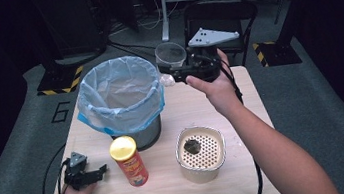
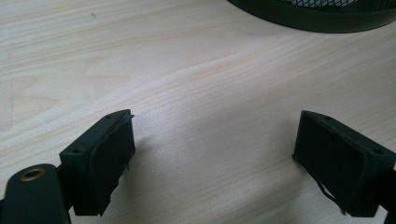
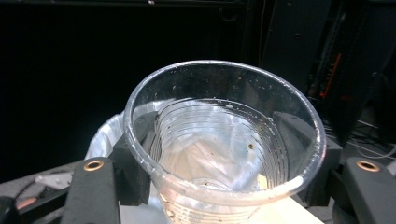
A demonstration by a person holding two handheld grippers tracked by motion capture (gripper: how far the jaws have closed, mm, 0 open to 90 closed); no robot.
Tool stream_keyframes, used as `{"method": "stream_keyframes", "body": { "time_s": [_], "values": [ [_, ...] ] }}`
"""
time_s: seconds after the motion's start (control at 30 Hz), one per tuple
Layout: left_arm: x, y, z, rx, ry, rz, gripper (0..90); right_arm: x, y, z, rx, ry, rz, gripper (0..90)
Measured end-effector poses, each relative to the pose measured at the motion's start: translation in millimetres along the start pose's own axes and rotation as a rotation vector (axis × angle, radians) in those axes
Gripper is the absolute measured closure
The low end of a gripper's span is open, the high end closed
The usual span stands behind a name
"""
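My right gripper [image 1: 176,71] is raised above the far side of the table, just right of the bin, shut on a clear plastic cup [image 1: 170,55]. In the right gripper view the cup [image 3: 224,140] stands upright between both jaws, with a few specks on its ribbed inner wall. My left gripper [image 1: 100,171] rests at the table's near left corner, beside the red snack can [image 1: 129,161]. In the left gripper view its jaws stand wide apart over bare wood, and the left gripper [image 2: 212,154] holds nothing.
A metal bin lined with a pale blue bag [image 1: 121,99] stands at the back left of the wooden table [image 1: 250,167]. A cream perforated container [image 1: 201,153] with a dark lump in it sits near the front. A folding chair [image 1: 223,19] stands behind the table.
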State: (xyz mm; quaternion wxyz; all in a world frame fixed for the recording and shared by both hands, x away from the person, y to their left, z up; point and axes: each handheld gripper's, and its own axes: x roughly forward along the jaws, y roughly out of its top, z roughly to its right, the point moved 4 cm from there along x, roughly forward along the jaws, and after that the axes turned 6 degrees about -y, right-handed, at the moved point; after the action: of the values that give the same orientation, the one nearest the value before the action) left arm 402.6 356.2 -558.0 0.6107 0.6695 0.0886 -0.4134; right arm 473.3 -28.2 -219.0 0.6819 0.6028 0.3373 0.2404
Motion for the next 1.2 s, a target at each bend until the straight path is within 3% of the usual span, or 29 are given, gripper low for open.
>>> {"method": "stream_keyframes", "body": {
  "time_s": [0.27,0.43,0.57,0.67,0.87,1.0,1.2],
  "values": [
    [0.4,0.2,0.3,-0.006,0.0,0.007,11.7,33.0,10.4,-10.3,0.009,0.02,-0.016,33.2],
    [-0.6,0.1,0.2,-0.003,-0.007,-0.005,11.8,58.8,8.5,-24.1,0.0,0.057,-0.024,32.9],
    [-0.7,0.2,-0.3,0.002,-0.008,-0.006,11.8,79.5,4.3,-31.1,-0.01,0.036,-0.042,32.9],
    [-0.7,0.2,-0.6,0.004,-0.009,-0.006,11.9,90.3,3.6,-33.4,-0.019,0.019,-0.05,32.9],
    [-0.6,0.2,-0.4,0.005,-0.009,-0.007,11.9,107.4,4.6,-37.5,0.008,0.018,-0.057,32.5],
    [-0.8,0.4,-0.9,0.011,-0.005,-0.008,11.9,118.4,3.0,-41.3,0.008,0.01,-0.091,32.2],
    [-1.0,0.4,-0.8,0.01,-0.006,-0.01,11.9,131.4,3.9,-49.3,-0.001,0.039,-0.122,31.1]
  ]
}}
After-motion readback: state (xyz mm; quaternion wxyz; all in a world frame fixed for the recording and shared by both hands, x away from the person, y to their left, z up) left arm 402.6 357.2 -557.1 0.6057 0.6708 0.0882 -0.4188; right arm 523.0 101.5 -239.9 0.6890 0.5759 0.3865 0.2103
